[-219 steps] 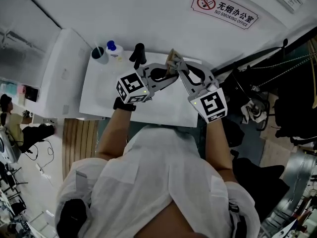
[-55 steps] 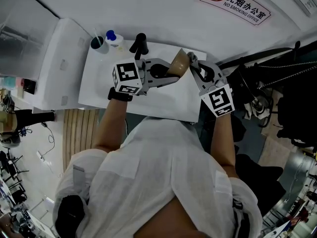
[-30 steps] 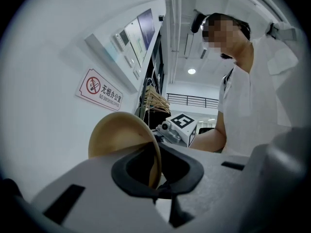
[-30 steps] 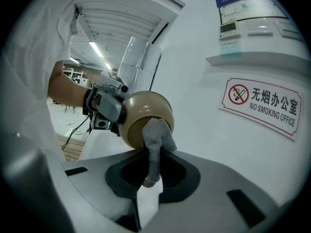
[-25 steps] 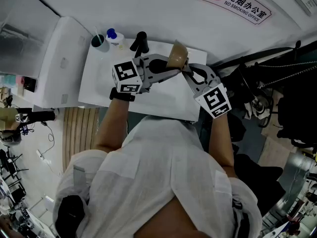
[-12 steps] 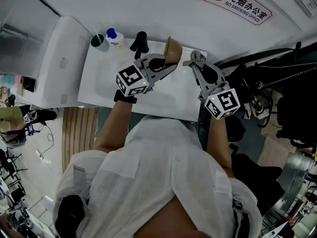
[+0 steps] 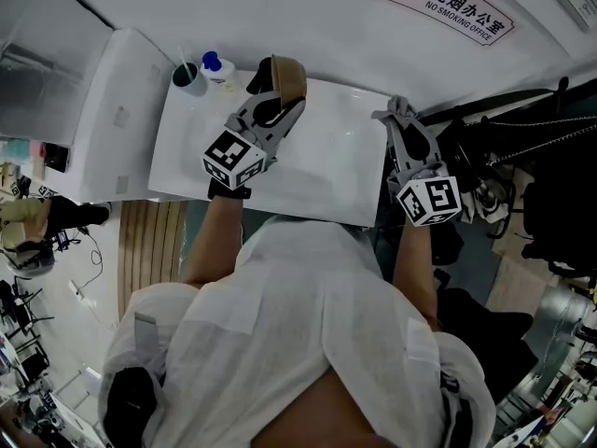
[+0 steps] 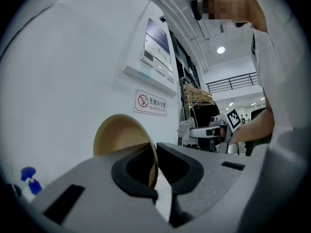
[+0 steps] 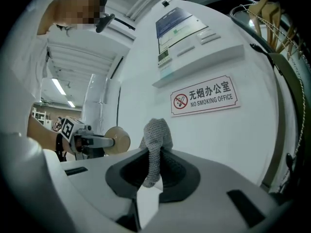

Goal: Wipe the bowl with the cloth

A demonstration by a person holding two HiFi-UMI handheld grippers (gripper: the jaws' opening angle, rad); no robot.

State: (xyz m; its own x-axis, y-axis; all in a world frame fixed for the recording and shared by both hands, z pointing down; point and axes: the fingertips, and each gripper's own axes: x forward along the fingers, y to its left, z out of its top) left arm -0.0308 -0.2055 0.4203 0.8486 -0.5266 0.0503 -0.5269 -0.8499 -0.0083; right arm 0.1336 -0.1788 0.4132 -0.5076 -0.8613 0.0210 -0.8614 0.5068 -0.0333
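Observation:
A tan wooden bowl (image 7: 287,71) is held up on edge over the far left of the white table (image 7: 326,171). My left gripper (image 7: 282,98) is shut on its rim, which shows pinched between the pads in the left gripper view, the bowl (image 8: 119,139) tilted with its hollow facing away to the left. A grey knitted cloth (image 7: 401,107) sticks up from my right gripper (image 7: 397,118), which is shut on it over the table's far right edge. In the right gripper view the cloth (image 9: 155,135) stands between the jaws, well apart from the bowl (image 9: 119,139).
A dark cup (image 7: 187,76), a blue-capped bottle (image 7: 213,65) and a black upright object (image 7: 258,75) stand at the table's far left corner. A white cabinet (image 7: 103,119) adjoins the table's left. Cables and dark gear (image 7: 494,185) crowd the right side.
The grippers have drawn apart. The left one has swung the bowl left toward the table's far edge; the right one has carried the cloth off the bowl to the right edge.

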